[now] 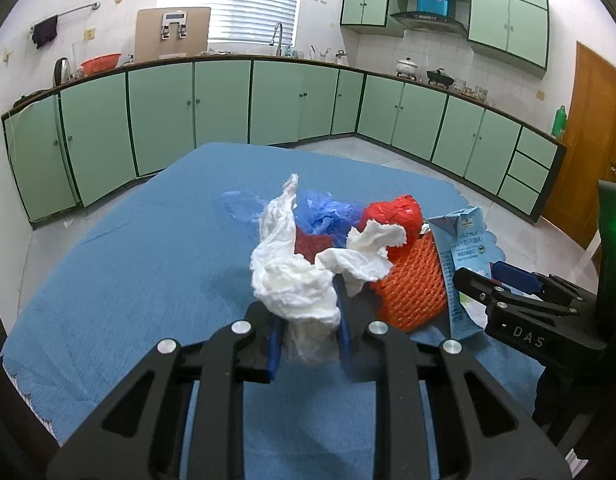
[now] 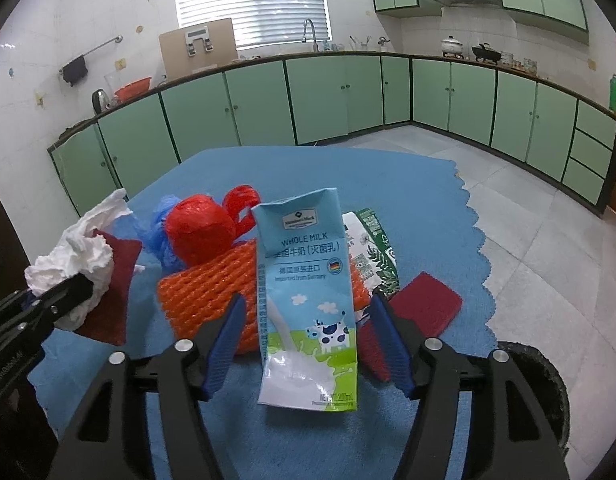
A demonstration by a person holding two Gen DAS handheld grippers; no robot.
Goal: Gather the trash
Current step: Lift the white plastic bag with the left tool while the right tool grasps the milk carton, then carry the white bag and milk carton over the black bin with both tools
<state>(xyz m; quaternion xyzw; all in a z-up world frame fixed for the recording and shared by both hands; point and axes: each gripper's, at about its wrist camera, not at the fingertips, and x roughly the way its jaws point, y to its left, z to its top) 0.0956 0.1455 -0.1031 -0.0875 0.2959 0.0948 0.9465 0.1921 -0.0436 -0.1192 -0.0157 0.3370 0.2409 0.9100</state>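
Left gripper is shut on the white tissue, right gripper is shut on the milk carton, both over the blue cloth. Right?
Not quite. The left gripper is shut on the white tissue, but the right gripper is open: in the right wrist view its pads stand clear of the milk carton on both sides. Both are over the blue cloth.

From my right claw's camera, the milk carton point(image 2: 308, 300) hides most of the green carton point(image 2: 373, 248) behind it and part of the orange net point(image 2: 204, 292). The dark bin point(image 2: 543, 380) at near right is cut off by the edge.
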